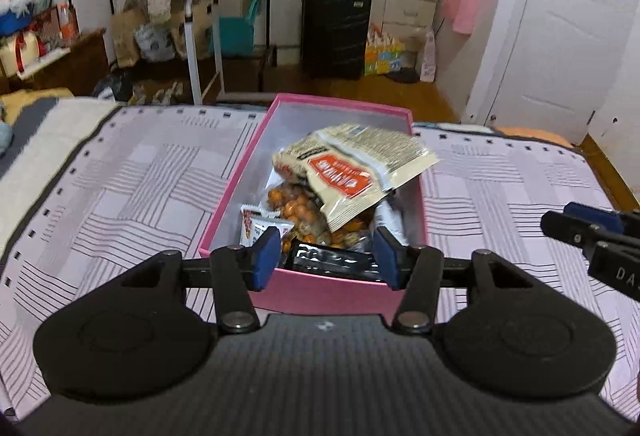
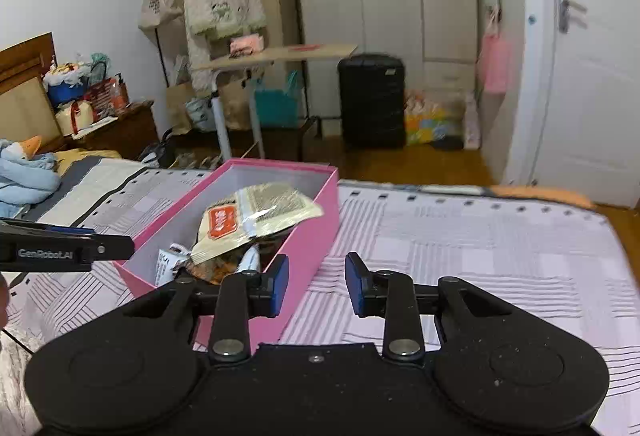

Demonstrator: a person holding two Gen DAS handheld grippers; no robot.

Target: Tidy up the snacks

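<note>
A pink box point(image 1: 320, 294) sits on the bed and holds several snacks. A cream bag with an orange label point(image 1: 352, 166) lies on top, over a clear bag of orange nuts point(image 1: 298, 206), a small white packet point(image 1: 260, 226) and a black packet point(image 1: 332, 260). My left gripper point(image 1: 326, 252) is open and empty, just above the box's near end. The box point(image 2: 316, 228) and cream bag point(image 2: 256, 218) also show in the right wrist view. My right gripper point(image 2: 316, 284) is open and empty, beside the box's right wall over the bedspread.
The pink striped bedspread point(image 2: 460, 256) spreads on both sides of the box. Blue bedding point(image 2: 24, 176) lies at the far left. Beyond the bed stand a side table point(image 2: 276, 54), a black suitcase point(image 2: 372, 100), a wardrobe and a white door point(image 2: 592, 76).
</note>
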